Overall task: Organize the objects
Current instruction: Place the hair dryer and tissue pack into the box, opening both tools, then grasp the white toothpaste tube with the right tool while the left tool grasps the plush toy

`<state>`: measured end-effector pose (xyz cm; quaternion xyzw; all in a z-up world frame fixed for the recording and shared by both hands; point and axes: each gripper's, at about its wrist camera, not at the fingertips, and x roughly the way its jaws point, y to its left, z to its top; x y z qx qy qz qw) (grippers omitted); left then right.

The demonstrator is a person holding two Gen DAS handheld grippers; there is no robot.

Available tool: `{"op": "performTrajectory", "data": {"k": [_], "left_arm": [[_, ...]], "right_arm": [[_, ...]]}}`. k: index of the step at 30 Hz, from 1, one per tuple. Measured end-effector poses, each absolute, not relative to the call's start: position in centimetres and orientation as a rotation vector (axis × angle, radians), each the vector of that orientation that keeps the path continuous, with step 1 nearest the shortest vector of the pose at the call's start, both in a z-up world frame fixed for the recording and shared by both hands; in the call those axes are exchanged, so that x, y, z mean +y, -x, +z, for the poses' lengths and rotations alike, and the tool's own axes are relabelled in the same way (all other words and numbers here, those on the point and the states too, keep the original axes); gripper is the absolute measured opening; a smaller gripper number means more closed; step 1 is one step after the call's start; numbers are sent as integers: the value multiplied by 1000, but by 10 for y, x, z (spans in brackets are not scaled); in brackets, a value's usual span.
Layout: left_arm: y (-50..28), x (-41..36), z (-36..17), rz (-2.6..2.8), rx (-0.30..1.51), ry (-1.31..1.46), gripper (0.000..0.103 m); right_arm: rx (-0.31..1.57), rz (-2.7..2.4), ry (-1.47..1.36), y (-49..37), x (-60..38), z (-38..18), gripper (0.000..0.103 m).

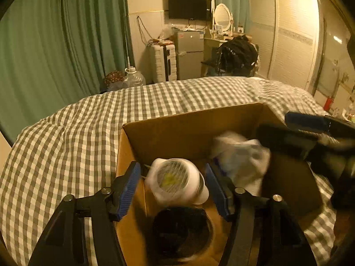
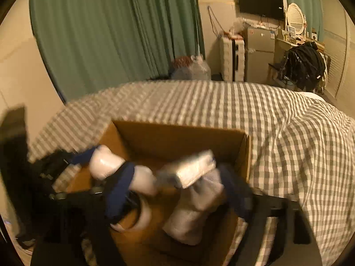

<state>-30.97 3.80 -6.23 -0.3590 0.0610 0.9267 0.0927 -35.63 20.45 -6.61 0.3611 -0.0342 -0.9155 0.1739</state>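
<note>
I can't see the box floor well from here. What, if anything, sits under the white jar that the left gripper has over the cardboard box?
A dark round object lies in the cardboard box just below the white jar between the left gripper's open fingers, and a white plastic bag lies beside it. The drop spot looks partly taken.

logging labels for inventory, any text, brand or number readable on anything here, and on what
None can be read.
TV: small mark at the lower right corner, too small.
Fridge: stickers, too small.
White plastic packets in the cardboard box: blurred.
</note>
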Motion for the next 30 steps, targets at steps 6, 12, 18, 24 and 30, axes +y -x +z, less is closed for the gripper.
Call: {"op": "performTrajectory", "data": {"k": [6,12,18,24,30], "left_arm": [[271,24,-27,2824,124,991,99],[227,16,5,2904,169,961,99],[178,6,39,2963,191,887,101],[144,-7,55,2997,148,846,101],[126,-18,30,3020,127,909,101]], "right_arm": [[-181,-2681,-948,325,220,-31,84],[-107,-2809,-923,274,229,10,84],[-71,-2858,-830,216,226,63,84],[41,-2860,-761,166,205,86,84],[96,-2825,-824,144,182,56,84]]}}
